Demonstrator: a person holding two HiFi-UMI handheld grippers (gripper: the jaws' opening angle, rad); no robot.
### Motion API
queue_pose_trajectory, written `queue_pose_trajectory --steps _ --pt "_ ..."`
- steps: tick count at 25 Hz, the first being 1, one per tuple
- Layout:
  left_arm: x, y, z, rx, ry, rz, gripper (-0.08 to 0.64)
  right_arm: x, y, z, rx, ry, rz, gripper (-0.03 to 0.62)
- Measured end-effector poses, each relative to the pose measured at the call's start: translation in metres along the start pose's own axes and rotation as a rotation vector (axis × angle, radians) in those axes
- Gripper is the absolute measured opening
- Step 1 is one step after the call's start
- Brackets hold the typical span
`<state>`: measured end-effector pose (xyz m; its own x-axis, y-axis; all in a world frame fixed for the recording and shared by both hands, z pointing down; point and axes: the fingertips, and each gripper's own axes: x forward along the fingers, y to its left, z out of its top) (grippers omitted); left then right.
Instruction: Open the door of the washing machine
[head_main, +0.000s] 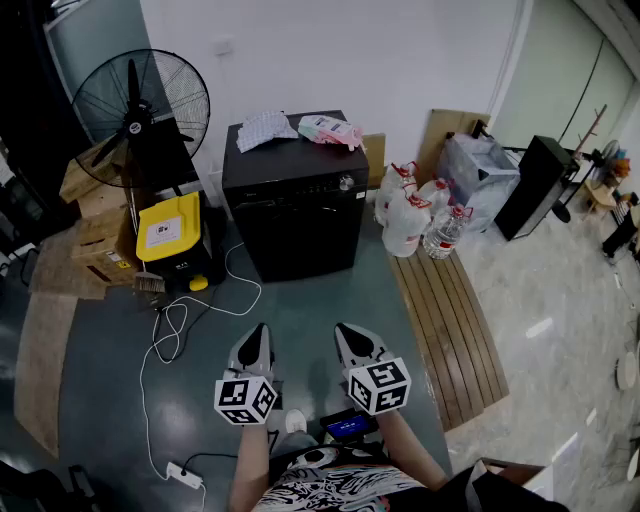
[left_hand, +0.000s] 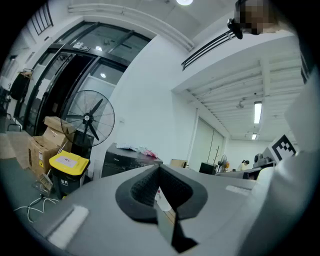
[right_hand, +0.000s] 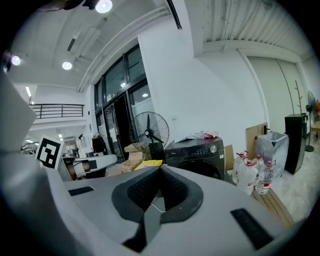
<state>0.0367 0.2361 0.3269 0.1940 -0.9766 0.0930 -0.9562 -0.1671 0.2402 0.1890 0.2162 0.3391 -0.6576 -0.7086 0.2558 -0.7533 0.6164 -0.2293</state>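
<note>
Washing machine (head_main: 297, 200) — well ahead of right hand-held gripper (head_main: 348, 336)

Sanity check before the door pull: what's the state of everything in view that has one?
Black front-loading washing machine: door shut.
Left gripper: shut, empty.
Right gripper: shut, empty.
Black pedestal fan: blades not spinning.
Yellow-lidded black bin: lid closed.

Two grippers (head_main: 257, 330) (head_main: 346, 330), one washing machine (head_main: 300, 215), one fan (head_main: 140, 108)

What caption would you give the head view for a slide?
Shut and empty, the left gripper and right gripper face a closed black washing machine beside a fan.
</note>
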Motion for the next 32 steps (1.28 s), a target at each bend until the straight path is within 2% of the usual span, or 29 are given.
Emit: queue_pose_trajectory --steps 8,12,13,14,15,17,20,26,32 --pt "-0.012 0.003 -0.002 0.006 0.000 0.013 0.002 -0.008 0.002 -0.009 0.002 0.015 -0.002 0.002" --pt "-0.003 0.007 -0.010 0.010 0.031 0.016 0.002 -0.003 -0.007 -0.011 0.050 0.010 -0.009 0.003" --pt "0.000 0.010 -0.013 -0.007 0.046 0.005 0.010 -0.001 -0.009 -0.012 0.056 0.015 -0.009 0.003" --pt "0.003 0.013 -0.017 -0.025 0.063 -0.002 0.074 0.003 -0.010 -0.013 0.055 0.021 -0.008 0.005" --pt "0.007 0.017 -0.020 -0.035 0.076 -0.003 0.108 0.007 -0.010 -0.014 0.051 0.029 -0.003 0.006" --pt "0.016 0.029 -0.022 -0.034 0.091 0.007 0.117 0.019 -0.012 -0.014 0.041 0.048 0.013 0.173" --pt "0.034 0.049 -0.025 -0.021 0.099 0.020 0.117 0.040 -0.019 -0.017 0.022 0.072 0.002 0.178" --pt "0.108 0.113 -0.033 0.017 0.140 0.000 0.123 0.124 -0.043 -0.013 0.010 0.112 -0.037 0.178" --pt "0.220 0.207 -0.056 0.072 0.247 -0.065 0.123 0.263 -0.077 -0.011 0.033 0.182 -0.112 0.175"
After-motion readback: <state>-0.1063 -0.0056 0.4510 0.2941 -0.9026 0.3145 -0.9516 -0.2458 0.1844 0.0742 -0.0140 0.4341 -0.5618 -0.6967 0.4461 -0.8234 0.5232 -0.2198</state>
